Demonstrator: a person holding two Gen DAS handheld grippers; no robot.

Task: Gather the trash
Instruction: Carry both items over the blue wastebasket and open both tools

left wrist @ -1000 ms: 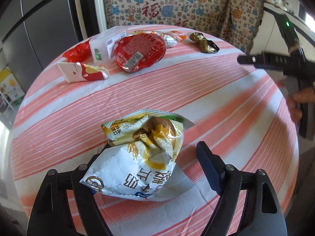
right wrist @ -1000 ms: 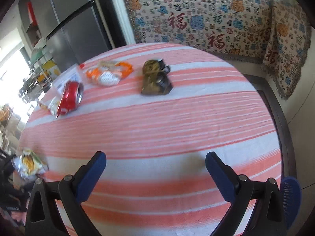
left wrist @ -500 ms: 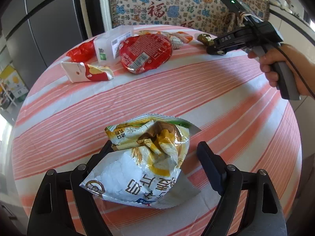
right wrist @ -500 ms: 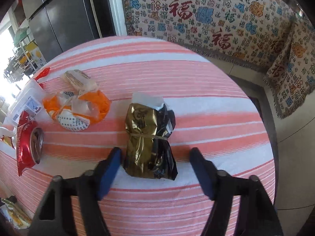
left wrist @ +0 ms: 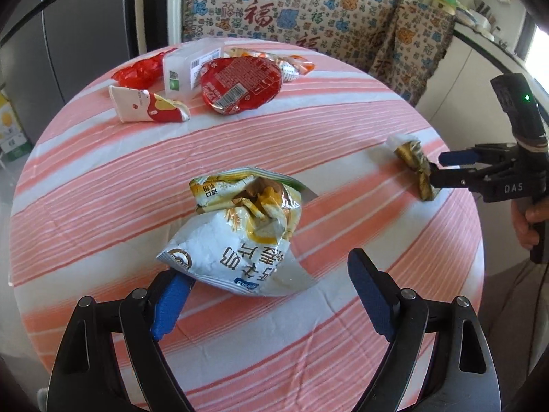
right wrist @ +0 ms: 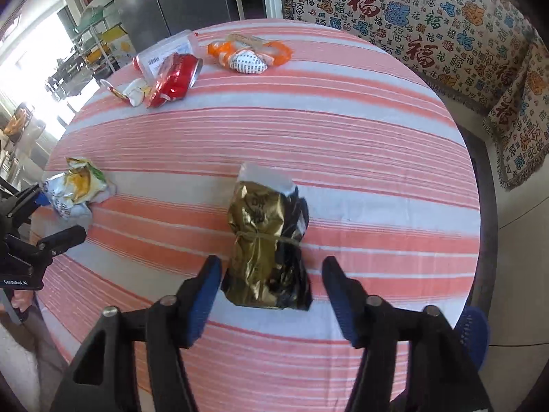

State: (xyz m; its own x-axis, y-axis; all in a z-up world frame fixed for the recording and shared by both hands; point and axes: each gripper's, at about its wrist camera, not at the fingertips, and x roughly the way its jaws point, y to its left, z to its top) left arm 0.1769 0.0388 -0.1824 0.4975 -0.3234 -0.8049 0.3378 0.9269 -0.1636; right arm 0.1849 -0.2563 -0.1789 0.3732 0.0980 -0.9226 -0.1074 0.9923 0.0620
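A crumpled white-and-yellow snack bag point(left wrist: 240, 233) lies on the striped round table point(left wrist: 103, 185) between the opening jaws of the left gripper point(left wrist: 271, 285), its lower corner over the left pad, the right pad clear. The gold-and-black wrapper point(right wrist: 267, 243) lies between the right gripper point(right wrist: 271, 295)'s opening jaws, neither pad pressing. Toward eleven o'clock, a clear plastic box point(left wrist: 192, 68), contents unreadable, stands behind a red bowl lid point(left wrist: 240, 82) and a red-and-white pouch point(left wrist: 147, 108).

A round table point(left wrist: 103, 185) under a pink-and-white striped cloth carries the litter. A crumpled white-and-yellow snack bag point(left wrist: 240, 237) lies between the left gripper's point(left wrist: 267, 285) fingers, a gold-and-black foil packet point(right wrist: 267, 247) between the right gripper's point(right wrist: 271, 295). Far beyond both lie a red lid point(left wrist: 240, 84), clear box point(left wrist: 187, 68), small carton point(left wrist: 147, 108) and orange wrapper point(right wrist: 250, 53).
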